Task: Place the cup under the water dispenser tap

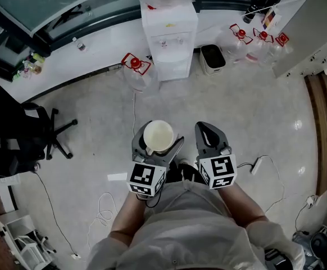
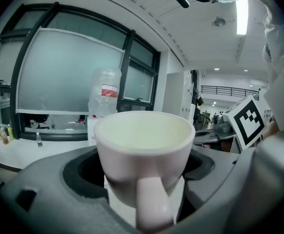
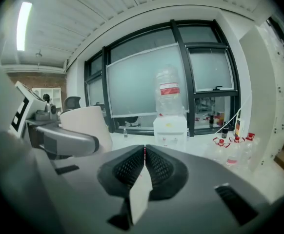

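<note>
A white cup (image 1: 158, 135) with its handle toward me sits upright between the jaws of my left gripper (image 1: 157, 141), which is shut on it; the cup (image 2: 142, 155) is empty inside. My right gripper (image 1: 210, 135) hangs beside it, jaws shut together with nothing between them (image 3: 144, 161). The white water dispenser (image 1: 169, 35) with a clear bottle on top stands against the far wall, well ahead of both grippers. The same dispenser (image 3: 169, 126) appears straight ahead in the right gripper view. The dispenser's taps (image 1: 171, 41) face me.
Large water bottles with red caps stand left (image 1: 135, 66) and right (image 1: 256, 41) of the dispenser. A small bin (image 1: 212, 58) sits beside it. A black office chair (image 1: 23, 131) is at the left. Cables (image 1: 264, 167) and a power strip lie on the floor.
</note>
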The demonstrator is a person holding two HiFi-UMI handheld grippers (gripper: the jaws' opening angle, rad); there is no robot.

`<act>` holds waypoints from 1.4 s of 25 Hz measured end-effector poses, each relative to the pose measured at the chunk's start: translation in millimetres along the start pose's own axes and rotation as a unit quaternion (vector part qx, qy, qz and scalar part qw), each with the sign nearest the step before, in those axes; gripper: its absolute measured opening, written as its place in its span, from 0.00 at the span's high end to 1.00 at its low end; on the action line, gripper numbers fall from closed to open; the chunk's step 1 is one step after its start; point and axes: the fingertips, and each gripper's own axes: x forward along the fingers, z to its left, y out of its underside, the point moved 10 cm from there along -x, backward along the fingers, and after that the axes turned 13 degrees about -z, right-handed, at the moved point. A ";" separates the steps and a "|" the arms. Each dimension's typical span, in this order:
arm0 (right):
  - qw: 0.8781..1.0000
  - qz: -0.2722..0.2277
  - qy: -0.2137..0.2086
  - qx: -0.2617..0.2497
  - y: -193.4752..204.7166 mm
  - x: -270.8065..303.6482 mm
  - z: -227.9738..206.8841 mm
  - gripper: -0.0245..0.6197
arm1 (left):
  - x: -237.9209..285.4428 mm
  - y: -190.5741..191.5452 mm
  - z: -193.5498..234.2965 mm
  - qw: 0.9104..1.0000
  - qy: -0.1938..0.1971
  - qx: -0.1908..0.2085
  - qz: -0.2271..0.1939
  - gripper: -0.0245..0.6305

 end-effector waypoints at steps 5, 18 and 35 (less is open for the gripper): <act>1.000 0.009 0.010 0.012 7.8 21.5 -29.1 0.92 | 39.4 11.1 12.2 1.000 0.003 -0.005 0.020 0.29; 0.999 0.025 0.034 -0.002 -13.5 145.3 -117.9 0.92 | 207.7 21.0 85.8 0.998 0.047 -0.031 0.029 0.29; 0.999 0.021 0.036 0.028 43.9 282.8 -198.1 0.92 | 328.2 102.1 166.6 0.999 0.021 0.008 0.027 0.29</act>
